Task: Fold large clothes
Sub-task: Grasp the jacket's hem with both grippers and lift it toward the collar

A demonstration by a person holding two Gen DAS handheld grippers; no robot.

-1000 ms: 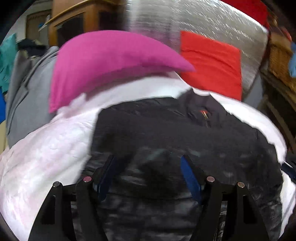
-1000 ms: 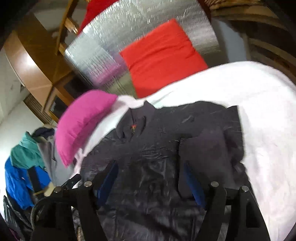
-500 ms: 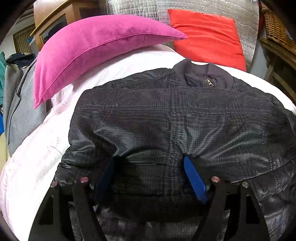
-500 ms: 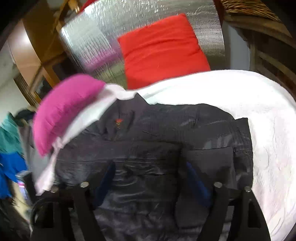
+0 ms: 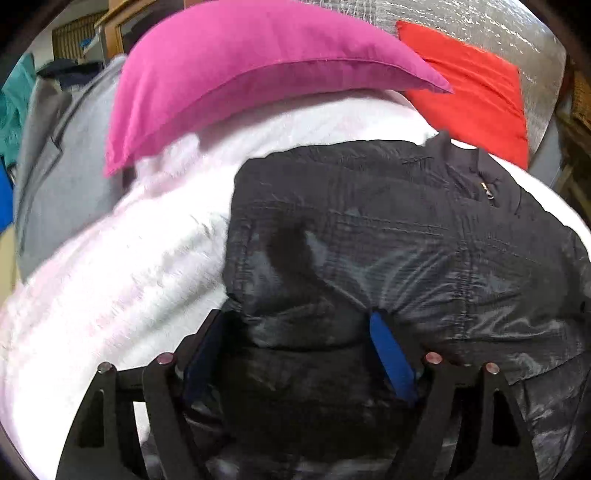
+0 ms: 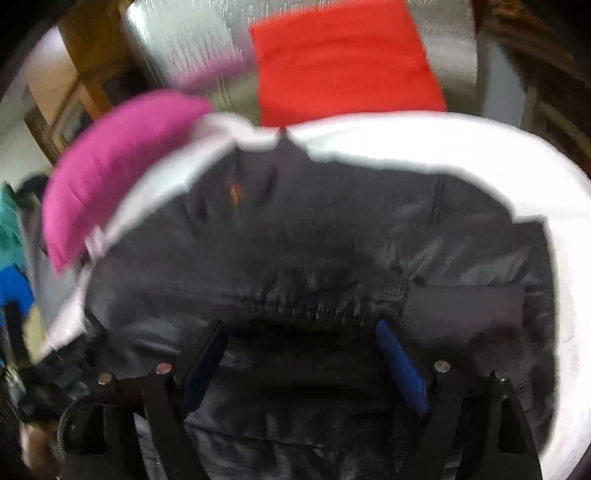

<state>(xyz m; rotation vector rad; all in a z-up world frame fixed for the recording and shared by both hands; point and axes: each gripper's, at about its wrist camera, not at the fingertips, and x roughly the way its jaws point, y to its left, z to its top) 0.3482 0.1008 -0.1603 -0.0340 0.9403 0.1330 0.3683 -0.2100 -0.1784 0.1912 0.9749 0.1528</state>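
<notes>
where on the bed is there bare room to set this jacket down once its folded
Bare white bedcover lies between the pink pillow and the jacket, and to the jacket's other side below the red cushion. The middle is crowded by the jacket itself.

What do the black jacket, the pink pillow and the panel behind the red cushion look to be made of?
Black jacket: thin synthetic shell, probably nylon; it has a slight sheen, fine crinkles and stitched seams. Pink pillow: matte woven cloth, likely cotton, with a sewn edge seam. Panel behind the red cushion: silvery foil-like sheet, dimpled and reflective; its core cannot be told.
</notes>
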